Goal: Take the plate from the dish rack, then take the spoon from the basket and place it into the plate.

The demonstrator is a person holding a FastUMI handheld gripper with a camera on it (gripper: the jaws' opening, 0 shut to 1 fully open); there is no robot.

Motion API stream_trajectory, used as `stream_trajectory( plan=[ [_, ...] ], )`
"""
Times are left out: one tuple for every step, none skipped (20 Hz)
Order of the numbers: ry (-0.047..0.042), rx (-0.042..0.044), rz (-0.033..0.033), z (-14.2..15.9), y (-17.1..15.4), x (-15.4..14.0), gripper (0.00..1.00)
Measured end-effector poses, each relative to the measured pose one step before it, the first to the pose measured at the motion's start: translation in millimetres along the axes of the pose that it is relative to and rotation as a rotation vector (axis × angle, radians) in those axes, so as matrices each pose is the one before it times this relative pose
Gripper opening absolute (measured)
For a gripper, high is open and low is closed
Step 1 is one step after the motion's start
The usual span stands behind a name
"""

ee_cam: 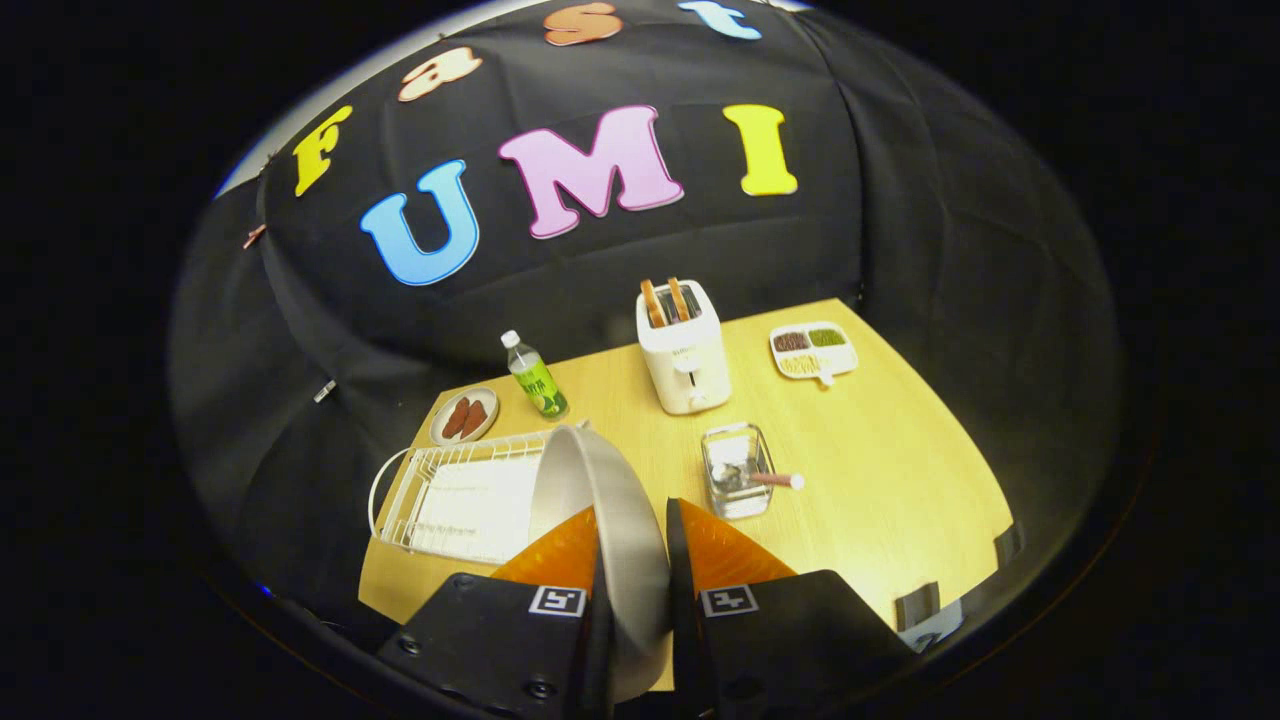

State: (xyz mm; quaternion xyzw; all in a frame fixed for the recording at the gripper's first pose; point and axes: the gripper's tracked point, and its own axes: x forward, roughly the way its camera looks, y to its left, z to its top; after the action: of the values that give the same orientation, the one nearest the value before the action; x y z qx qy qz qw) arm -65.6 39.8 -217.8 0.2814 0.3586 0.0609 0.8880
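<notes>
The gripper (632,560) squeezed the plate (600,520) on its edge between both fingers, just beside the dish rack (440,495). The first step looked nearly done — next, the plate needed a flat spot on the table (880,470) before reaching the spoon (770,480) in the basket (735,470).

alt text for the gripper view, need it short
The tool grips a grey plate on edge between its fingers, beside a white dish rack on a wooden table. Beyond sit a wire basket holding a spoon, a toaster and a bottle.
</notes>
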Motion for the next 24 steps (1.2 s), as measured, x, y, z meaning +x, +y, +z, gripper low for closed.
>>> stream_trajectory(
  plan=[
    [0.02508,0.02321,0.00167,-15.65,-13.86,1.12,0.27],
    [0.02790,0.02361,-0.00805,-15.61,-14.88,2.98,0.27],
    [0.02254,0.02769,-0.01183,-14.20,-15.28,4.49,0.27],
    [0.02516,0.02587,-0.00886,-14.57,-13.43,7.52,0.27],
    [0.02711,0.02372,-0.00988,-14.81,-12.65,9.66,0.27],
    [0.02799,0.02033,-0.00780,-13.96,-10.33,10.76,0.27],
    [0.03149,0.02021,-0.00350,-12.63,-7.46,10.32,0.27],
    [0.02453,0.01609,0.00348,-11.89,-5.22,9.76,0.27],
    [0.01970,0.01472,0.01385,-6.63,-0.40,8.42,0.27],
    [0.01613,0.01000,0.01823,-5.49,-0.37,9.28,0.27],
    [0.01388,0.00286,0.01346,-4.18,0.85,9.86,0.27],
    [0.01567,0.00497,0.01326,-4.19,-2.11,5.34,0.27],
    [0.00100,0.02041,0.02035,0.39,3.43,8.41,0.27],
    [0.00181,0.01347,0.00771,-0.40,1.62,1.60,0.27],
    [0.00006,0.00773,0.00343,0.30,2.03,3.99,0.27],
    [0.00680,0.00592,-0.00572,-2.66,-1.35,1.79,0.28],
    [0.00814,-0.00029,-0.01309,-2.45,-2.57,3.43,0.28],
    [0.00642,-0.00829,-0.02603,-3.47,-3.76,2.83,0.29],
    [0.00517,-0.00641,-0.01676,-0.75,-3.89,2.29,0.31],
    [0.00186,0.00494,-0.01339,-1.06,0.75,1.57,0.36],
    [0.00332,0.01151,-0.01007,0.77,0.44,2.24,0.37],
    [0.00043,0.00825,-0.01830,0.55,-1.78,4.15,0.39],
    [0.00174,-0.00131,-0.03287,0.54,-3.88,3.77,0.40],
    [0.00216,-0.01080,-0.03474,0.77,-5.66,1.28,0.42]
  ],
)
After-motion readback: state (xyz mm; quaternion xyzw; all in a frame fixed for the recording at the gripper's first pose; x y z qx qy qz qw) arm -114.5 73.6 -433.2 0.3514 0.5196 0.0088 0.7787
